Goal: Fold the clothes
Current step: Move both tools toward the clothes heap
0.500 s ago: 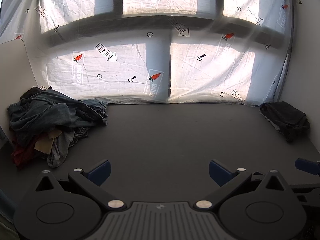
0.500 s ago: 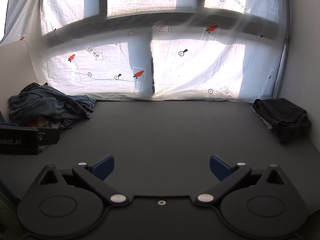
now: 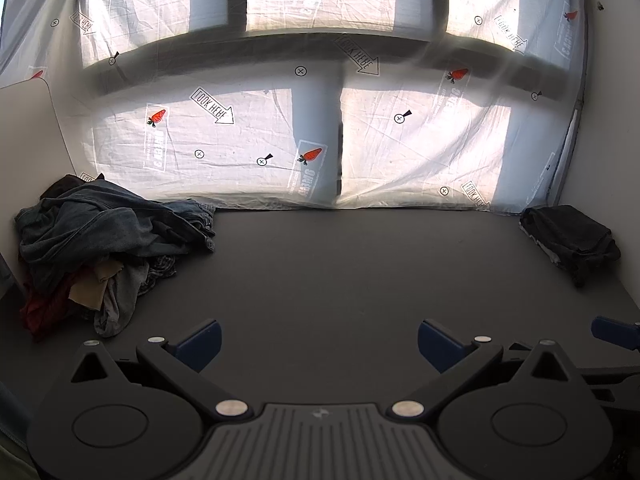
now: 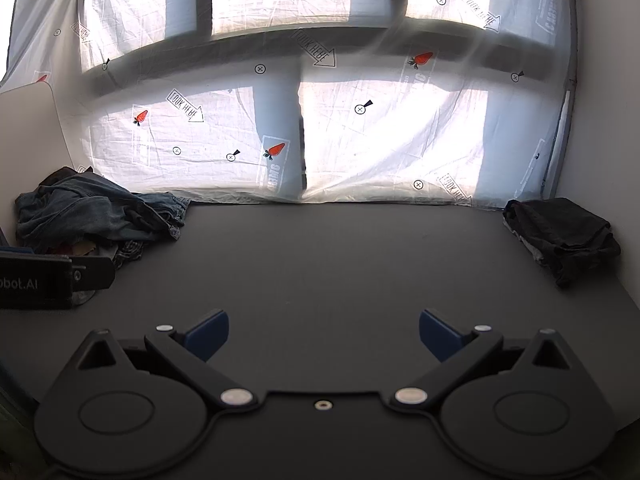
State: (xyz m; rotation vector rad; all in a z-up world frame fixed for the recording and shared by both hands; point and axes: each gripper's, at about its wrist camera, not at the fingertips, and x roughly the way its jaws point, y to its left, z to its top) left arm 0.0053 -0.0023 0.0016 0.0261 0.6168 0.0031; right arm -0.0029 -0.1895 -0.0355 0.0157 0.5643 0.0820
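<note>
1. Nothing has visibly moved since the earlier frame: both grippers hang where they were, and the clothes lie as they did.
2. Left gripper (image 3: 318,340) has its jaws spread wide with nothing between them, tilted down over bare bench (image 3: 340,272). Right gripper (image 4: 324,334) is spread just as wide and equally empty; in the left wrist view one of its blue fingertips (image 3: 614,330) shows at about 3 o'clock, just beside the left gripper.
3. Where the work lies: the pile of unfolded clothes (image 3: 108,244) sits at about 10 o'clock from the left gripper, near it, against the left wall; from the right gripper it is at 10 o'clock too (image 4: 96,216), but well apart, partly behind the left gripper's body (image 4: 52,280).
4. A dark folded bundle (image 4: 560,236) rests at 2 o'clock, in the far right corner, well apart from both grippers.
5. Risk: the denim on top is tangled with red, tan and grey pieces, so a grab into the heap could lift several garments at once.
6. Risk: a drag across the bench could pull the heap off the left edge.
7. Risk: with the grippers so close together, both reaching left could knock them together.
</note>
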